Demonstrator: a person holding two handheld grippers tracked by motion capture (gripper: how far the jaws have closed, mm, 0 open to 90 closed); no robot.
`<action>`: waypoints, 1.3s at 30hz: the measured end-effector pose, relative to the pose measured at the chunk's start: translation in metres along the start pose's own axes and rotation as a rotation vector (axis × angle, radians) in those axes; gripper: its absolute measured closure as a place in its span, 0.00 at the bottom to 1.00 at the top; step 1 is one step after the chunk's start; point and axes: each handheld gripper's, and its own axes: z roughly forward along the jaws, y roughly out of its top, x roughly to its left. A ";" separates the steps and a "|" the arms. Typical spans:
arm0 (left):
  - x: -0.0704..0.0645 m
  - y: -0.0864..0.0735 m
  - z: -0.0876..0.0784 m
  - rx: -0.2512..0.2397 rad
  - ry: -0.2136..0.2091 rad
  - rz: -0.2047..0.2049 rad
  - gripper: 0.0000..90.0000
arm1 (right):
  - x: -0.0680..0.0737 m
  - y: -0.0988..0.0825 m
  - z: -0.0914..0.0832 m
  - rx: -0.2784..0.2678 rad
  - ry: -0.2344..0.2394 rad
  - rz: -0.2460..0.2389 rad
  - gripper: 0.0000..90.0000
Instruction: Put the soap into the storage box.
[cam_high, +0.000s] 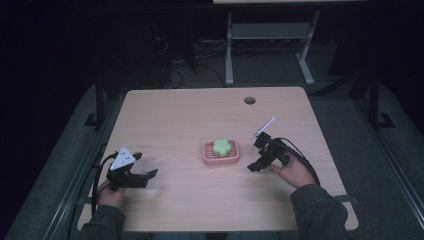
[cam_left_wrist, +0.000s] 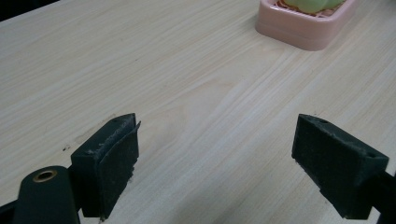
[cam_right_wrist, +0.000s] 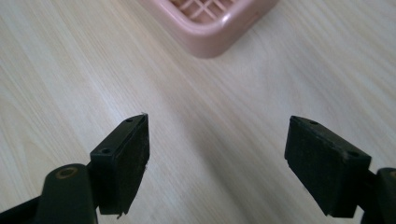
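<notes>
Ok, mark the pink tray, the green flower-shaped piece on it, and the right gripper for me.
pink tray (cam_high: 206, 156): high view, left part of its rim.
green flower-shaped piece (cam_high: 221, 146): high view, its top middle.
right gripper (cam_high: 255, 155): high view, midway between its open jaw tips.

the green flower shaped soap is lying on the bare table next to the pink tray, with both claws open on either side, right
Not quite. The green flower-shaped soap sits in the pink tray, not on the bare table; the high view shows it. The rest holds: the left claw and right claw are both open, one on each side.
</notes>
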 end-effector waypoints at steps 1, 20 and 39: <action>0.000 0.000 0.000 0.000 0.000 0.001 0.16 | -0.001 -0.002 0.000 0.001 0.000 0.002 0.24; -0.001 -0.001 0.001 0.009 0.000 0.006 0.16 | -0.007 -0.037 -0.008 -0.022 -0.012 0.039 0.24; -0.002 -0.001 0.002 0.008 0.000 -0.003 0.16 | -0.006 -0.068 -0.012 -0.037 -0.022 0.077 0.24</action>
